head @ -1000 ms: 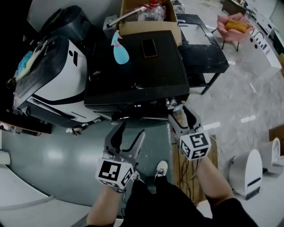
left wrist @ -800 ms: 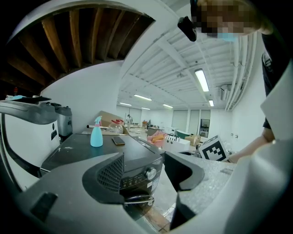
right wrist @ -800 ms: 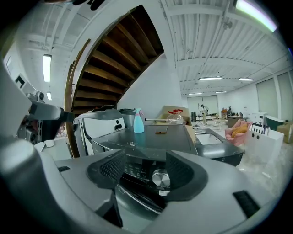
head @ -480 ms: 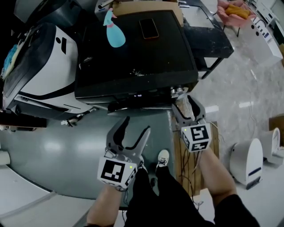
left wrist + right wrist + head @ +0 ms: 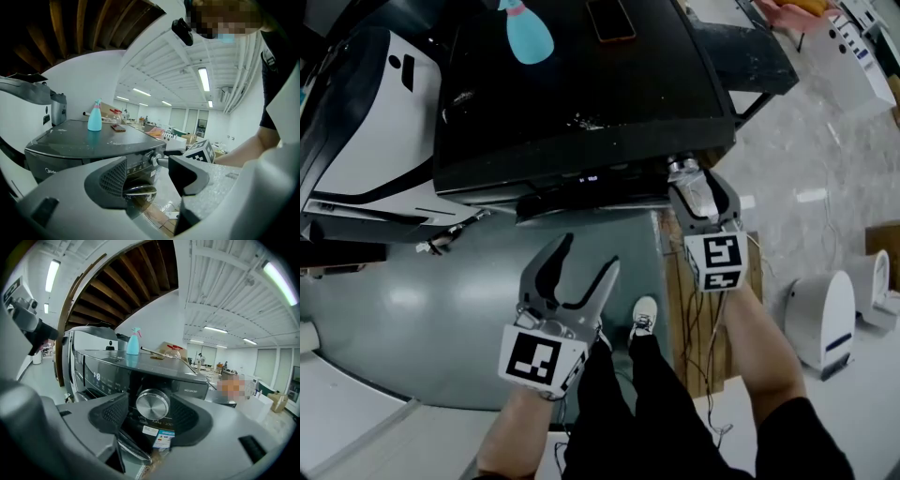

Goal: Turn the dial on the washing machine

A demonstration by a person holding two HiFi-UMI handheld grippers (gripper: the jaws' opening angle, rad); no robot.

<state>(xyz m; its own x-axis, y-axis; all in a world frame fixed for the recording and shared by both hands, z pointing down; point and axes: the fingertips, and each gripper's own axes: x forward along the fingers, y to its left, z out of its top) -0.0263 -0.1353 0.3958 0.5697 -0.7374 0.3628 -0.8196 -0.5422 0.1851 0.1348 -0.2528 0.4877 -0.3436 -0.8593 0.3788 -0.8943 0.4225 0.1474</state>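
- The washing machine (image 5: pixel 581 94) is dark and glossy, with pale dust specks on its flat top. A teal spray bottle (image 5: pixel 528 33) stands there and a phone (image 5: pixel 611 19) lies near it.
- At its left stands a white machine (image 5: pixel 366 122) with black trim. Far at the right, on the pale floor, is a white rounded appliance (image 5: pixel 820 323).
- The dial (image 5: pixel 153 404) sits at the right end of the front panel. It is a round knob of brushed silver metal. Below it is a paper label (image 5: pixel 164 437), and to its left a small lit display (image 5: pixel 96 377).
- The right gripper (image 5: pixel 701 187) is at that corner with its grey fingers (image 5: pixel 112 416) spread. The dial shows in the gap between the ribbed pads, and they do not press on it.
- The left gripper (image 5: pixel 586 255) hangs over the grey-green floor (image 5: pixel 412 309), well apart from the dial. Its fingers are spread and hold nothing.
- Under the right forearm is a wooden pallet (image 5: pixel 675 300) with cables, and a white shoe (image 5: pixel 644 314) is just beside it.
- Compared with one second ago, both grippers are lower. The machine top has slid up in the head view, and the cardboard box behind it is gone from the frame.
- Each gripper carries a marker cube (image 5: pixel 717 262) with black and white squares.
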